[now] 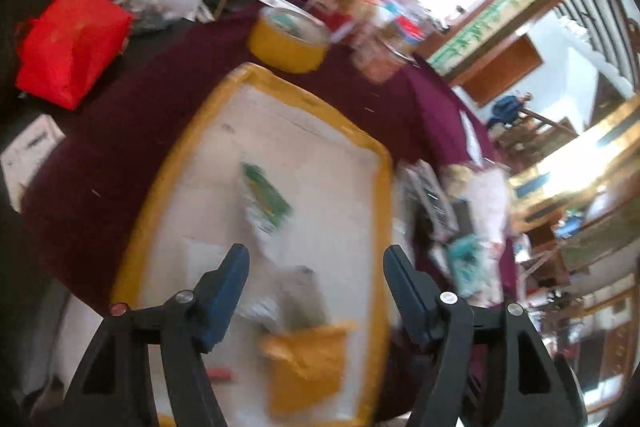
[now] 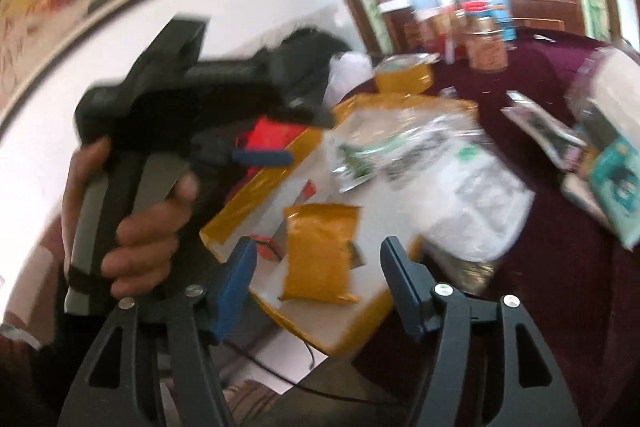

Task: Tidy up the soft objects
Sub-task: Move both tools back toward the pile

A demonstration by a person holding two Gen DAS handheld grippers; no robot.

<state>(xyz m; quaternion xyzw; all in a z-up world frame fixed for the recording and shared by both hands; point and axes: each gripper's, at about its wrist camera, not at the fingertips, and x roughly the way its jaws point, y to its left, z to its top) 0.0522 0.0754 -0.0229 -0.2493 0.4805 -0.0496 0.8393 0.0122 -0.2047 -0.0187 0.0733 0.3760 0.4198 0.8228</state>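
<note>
Left wrist view looks down past the left gripper (image 1: 316,267), its blue-padded jaws spread wide with nothing pressed between them, onto a white foam board edged in yellow tape (image 1: 376,195) that lies on a dark maroon tablecloth (image 1: 100,155). On the board rest a soft yellow plastic pouch (image 1: 306,367) nearest the jaws, a blurred grey packet (image 1: 300,295) just beyond it, and a green-and-white printed sachet (image 1: 266,203) further up. The right gripper (image 2: 318,259) also stands open and empty, hovering over the same yellow pouch (image 2: 320,251), with a crumpled white plastic bag (image 2: 476,195) overhanging the board's right edge. A hand (image 2: 136,211) holds the left tool's grey handle. Both grippers look freshly emptied, so the step in hand seems to be a release onto the board. Next likely comes another soft item, perhaps among the packets (image 2: 600,163) on the cloth at right, which calls for a gentle, centred pinch
</note>
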